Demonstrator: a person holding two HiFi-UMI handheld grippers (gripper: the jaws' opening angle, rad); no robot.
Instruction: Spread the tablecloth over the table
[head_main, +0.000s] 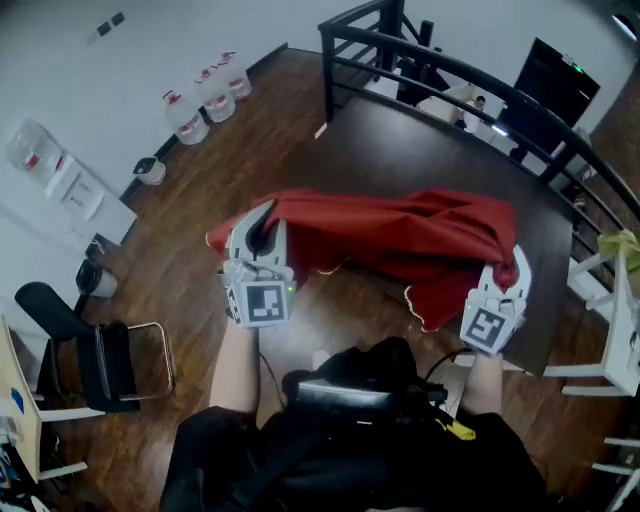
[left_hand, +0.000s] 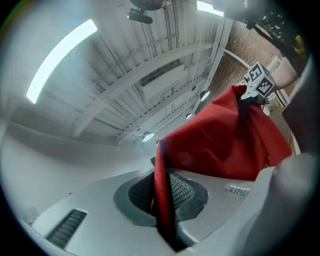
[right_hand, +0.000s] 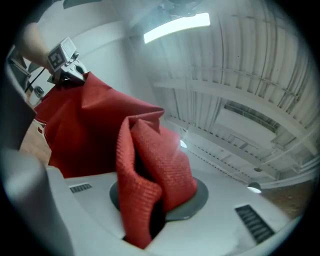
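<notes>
The tablecloth (head_main: 400, 235) hides part of the table (head_main: 420, 150) — white frame (head_main: 618, 320) cut off at right.

Office-like room, water jugs (head_main: 189, 120), black chair (head_main: 104, 366), dark screen (head_main: 556, 84), wood floor (head_main: 250, 150)

Beyond the bunched tablecloth (head_main: 400, 235), the bench (head_main: 420, 160) top lies open to its far edge. A black railing (head_main: 327, 70) fences that far edge and the right corner. A white chair (head_main: 625, 340) crowds the right edge; the floor (head_main: 200, 190) left is open.
</notes>
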